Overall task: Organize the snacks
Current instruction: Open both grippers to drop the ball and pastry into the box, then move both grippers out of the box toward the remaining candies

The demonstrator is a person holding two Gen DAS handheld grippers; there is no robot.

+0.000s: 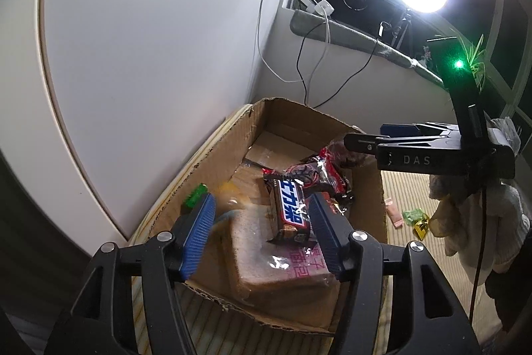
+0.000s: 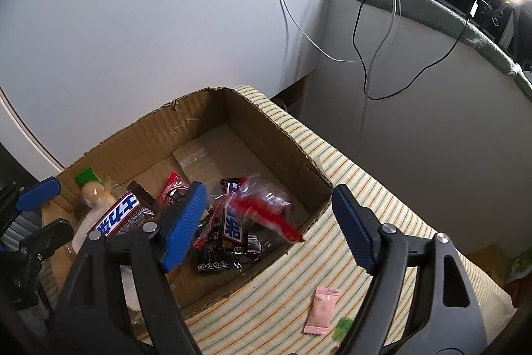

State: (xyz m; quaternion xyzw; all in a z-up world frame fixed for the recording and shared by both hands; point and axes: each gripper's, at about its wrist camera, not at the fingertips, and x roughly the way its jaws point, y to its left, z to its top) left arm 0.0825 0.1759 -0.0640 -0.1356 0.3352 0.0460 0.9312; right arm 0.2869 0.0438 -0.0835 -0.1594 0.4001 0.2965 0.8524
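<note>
blurred: red wrapper (image 2: 266, 212) | hidden: bread pack (image 1: 282, 258) partly under bar (image 1: 291, 212)

Cardboard box (image 2: 149, 135) on striped mat (image 2: 349, 175), beside wall. Chocolate bar (image 1: 291, 212) atop wrapped cake (image 1: 266, 262) inside; small sachet (image 2: 322, 310), possibly candy, outside on mat.

Black grippers; blue ribbed fingers (image 1: 199, 232); seemingly white knit glove (image 1: 482, 222).
</note>
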